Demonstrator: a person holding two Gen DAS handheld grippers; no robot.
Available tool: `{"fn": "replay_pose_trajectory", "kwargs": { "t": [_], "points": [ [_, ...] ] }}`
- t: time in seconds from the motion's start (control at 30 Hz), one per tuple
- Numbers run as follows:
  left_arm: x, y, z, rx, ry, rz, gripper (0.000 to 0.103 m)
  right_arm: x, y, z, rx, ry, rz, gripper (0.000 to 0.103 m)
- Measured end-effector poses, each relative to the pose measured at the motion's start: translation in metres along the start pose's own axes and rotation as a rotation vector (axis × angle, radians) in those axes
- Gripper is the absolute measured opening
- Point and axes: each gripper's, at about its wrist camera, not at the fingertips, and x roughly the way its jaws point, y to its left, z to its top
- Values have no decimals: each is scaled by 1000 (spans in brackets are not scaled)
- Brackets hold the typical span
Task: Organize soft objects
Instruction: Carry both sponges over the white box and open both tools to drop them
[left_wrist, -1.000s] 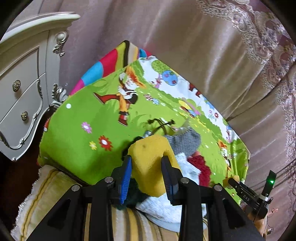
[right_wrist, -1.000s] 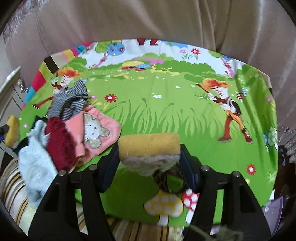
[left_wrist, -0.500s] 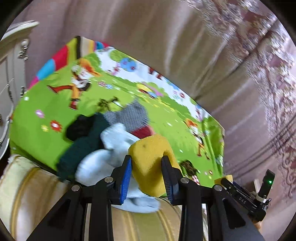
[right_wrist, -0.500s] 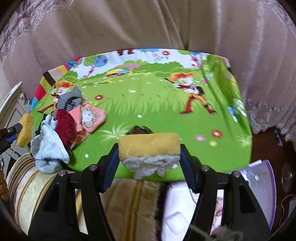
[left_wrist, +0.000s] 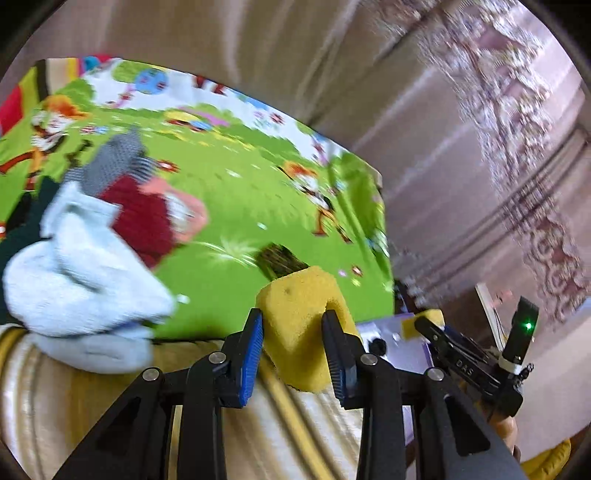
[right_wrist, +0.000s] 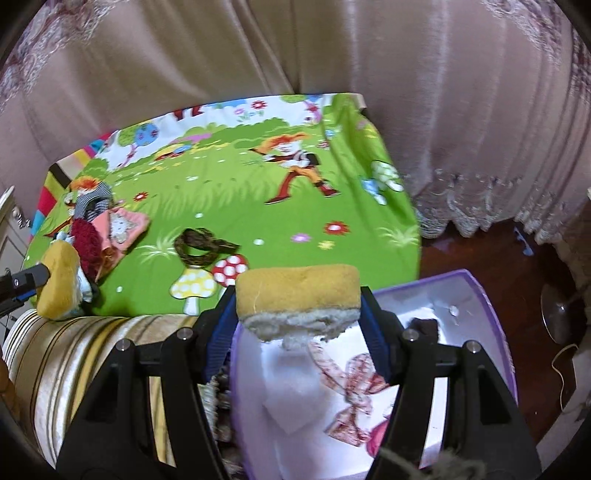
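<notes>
My left gripper is shut on a yellow sponge, above the striped cushion edge in front of the green cartoon mat. My right gripper is shut on a wider yellow sponge with a pale underside, hanging over the left part of a purple box. A pile of soft clothes lies at the mat's left: a light blue piece, a red knit, a pink cloth and a checked one. On the mat near its front edge lies a brown scrunchie.
The purple box holds white cloth and a patterned bow. A striped beige cushion runs along the mat's near edge. Curtains hang behind and to the right. Dark wooden floor lies right of the box. The left sponge shows at the far left.
Both grippers have swung to the right with their sponges still held. The clothes pile has slid to the left in both views, and the purple box has come in under the right gripper.
</notes>
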Motion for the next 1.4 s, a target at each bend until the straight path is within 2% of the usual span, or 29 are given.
{"fn": "replay_pose_trajectory", "kwargs": {
  "t": [0.37,0.5,0.57,0.67,0.73,1.07,1.4],
  "points": [
    [49,-77,-26,134,154,-125,34,-19,-51,-10,84,-25,-77,67],
    [61,-96,-29,178,173,-148,35,-24,-69,-12,121,-32,-103,68],
    [66,-105,-31,194,187,-169,40,-26,-75,-12,131,-31,-117,69],
    [74,-114,-31,204,207,-172,55,-28,-82,-13,148,-35,-136,80],
    [75,-115,-32,209,207,-170,57,-29,-85,-14,159,-39,-140,85],
    [74,-111,-31,199,206,-162,57,-24,-80,-14,155,-29,-108,85],
    [55,-101,-26,230,117,-133,57,-24,-54,-9,92,-37,-53,85]
  ]
}}
